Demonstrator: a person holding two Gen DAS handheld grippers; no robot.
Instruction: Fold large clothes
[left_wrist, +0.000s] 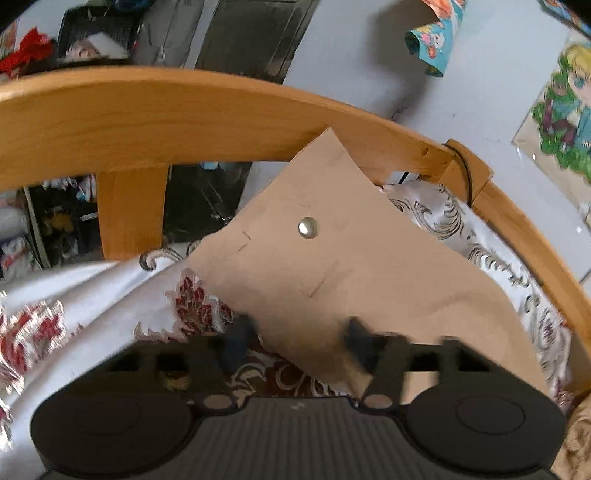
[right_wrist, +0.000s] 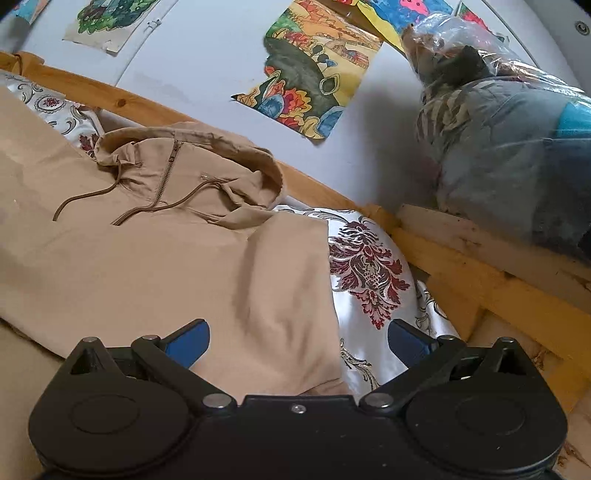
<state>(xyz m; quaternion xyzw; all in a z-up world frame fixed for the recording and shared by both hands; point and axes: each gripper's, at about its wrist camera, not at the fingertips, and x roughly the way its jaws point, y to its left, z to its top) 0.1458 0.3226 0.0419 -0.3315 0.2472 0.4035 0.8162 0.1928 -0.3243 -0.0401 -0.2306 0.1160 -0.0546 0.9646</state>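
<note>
A tan hooded jacket (right_wrist: 155, 254) lies spread on a bed with a white cover printed in red and grey (right_wrist: 364, 273). Its hood (right_wrist: 207, 158), zip and brown drawstrings lie toward the wall. My right gripper (right_wrist: 297, 341) is open and empty, just above the jacket's right edge. In the left wrist view a tan corner of the jacket (left_wrist: 332, 266) with a metal snap (left_wrist: 307, 227) stands lifted in front of the wooden bed rail. My left gripper (left_wrist: 299, 338) has its jaws apart on either side of this fabric, blurred; whether it grips is unclear.
A curved wooden bed rail (left_wrist: 184, 118) runs behind the bed, with dark clutter beyond it. Drawings (right_wrist: 317, 70) hang on the white wall. A plastic bag of clothes (right_wrist: 513, 147) sits on a wooden ledge (right_wrist: 491, 280) at the right.
</note>
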